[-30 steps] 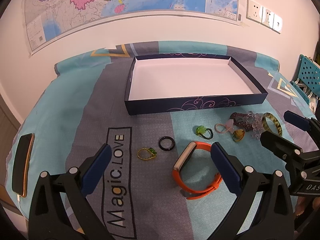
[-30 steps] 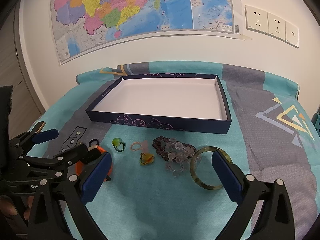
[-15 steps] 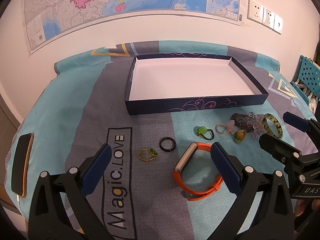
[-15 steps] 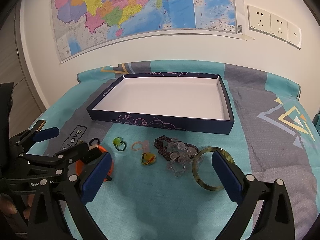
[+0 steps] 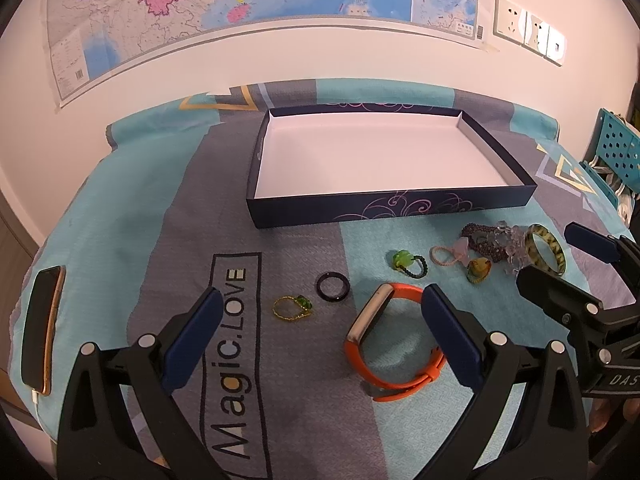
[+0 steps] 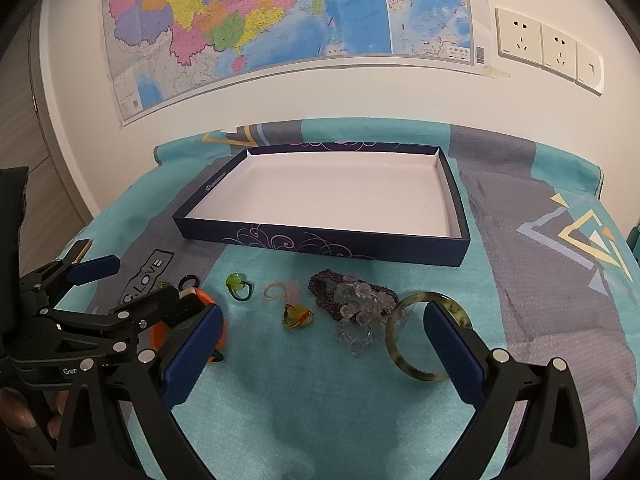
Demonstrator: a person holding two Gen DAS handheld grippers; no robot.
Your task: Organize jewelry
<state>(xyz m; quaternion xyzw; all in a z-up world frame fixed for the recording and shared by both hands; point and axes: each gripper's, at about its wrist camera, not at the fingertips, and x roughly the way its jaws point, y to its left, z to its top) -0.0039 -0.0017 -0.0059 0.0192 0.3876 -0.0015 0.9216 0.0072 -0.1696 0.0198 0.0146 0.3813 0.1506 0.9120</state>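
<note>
A shallow navy box (image 5: 400, 206) (image 6: 320, 242) with a white floor stands empty on the patterned cloth. In front of it lie an orange wristband (image 5: 394, 340) (image 6: 200, 298), a black ring (image 5: 333, 287), a gold ring with a green stone (image 5: 291, 307), a green bead ring (image 5: 408, 263) (image 6: 239, 286), a pink ring (image 5: 446, 255) (image 6: 276, 291), a yellow ring (image 5: 478, 270) (image 6: 297, 316), a dark bead bracelet with clear crystals (image 5: 496, 240) (image 6: 356, 304) and a mottled green bangle (image 5: 546, 249) (image 6: 430, 336). My left gripper (image 5: 318, 332) is open, just short of the wristband. My right gripper (image 6: 320, 352) is open, near the bangle.
A phone (image 5: 42, 336) on a cable lies at the cloth's left edge. A map and wall sockets (image 6: 548, 50) hang behind the table. A blue perforated basket (image 5: 618, 152) stands at the far right. A hand (image 6: 20, 416) holds the left gripper.
Both grippers have drawn back and risen slightly, so the jewelry sits a little farther off. Nothing on the cloth has moved.
</note>
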